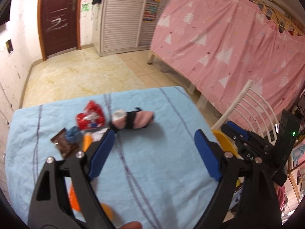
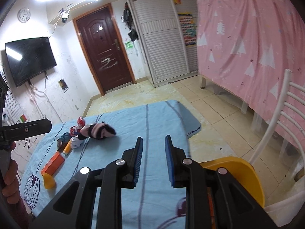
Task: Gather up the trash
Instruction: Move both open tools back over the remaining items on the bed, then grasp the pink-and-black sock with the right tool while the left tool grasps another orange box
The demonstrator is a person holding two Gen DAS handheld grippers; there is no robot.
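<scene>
Right now a person stands at a table draped in a light blue cloth [image 1: 152, 152], a hand-held claw in each hand, both aimed down over the tabletop.

The left gripper [image 1: 154, 150] has its blue-padded jaws spread wide with nothing between them. The right gripper [image 2: 153, 159] has its jaws drawn close, a narrow gap between the pads, and it holds nothing either.

The trash lies in a loose cluster on the far left part of the cloth, ahead of the left gripper: a red snack wrapper [image 1: 90, 117], a brown wrapper [image 1: 63, 143], a crumpled blue scrap [image 1: 73, 133], and a pink and black rolled cloth bundle [image 1: 131, 121]. An orange box [image 2: 53, 165] and a yellow piece [image 2: 48, 181] lie nearer along the left edge.

This looks like the approach step: nothing is gripped yet. The next move likely calls for bringing the open left claw forward over one piece and closing on it.

A yellow bin [image 2: 242, 173] sits low beside the table's right edge, probably where the trash goes. A white chair [image 2: 276, 131] stands just behind it. The pieces lie tight together, so picking out one could nudge the others. A pink curtain [image 1: 219, 47] hangs well beyond.
</scene>
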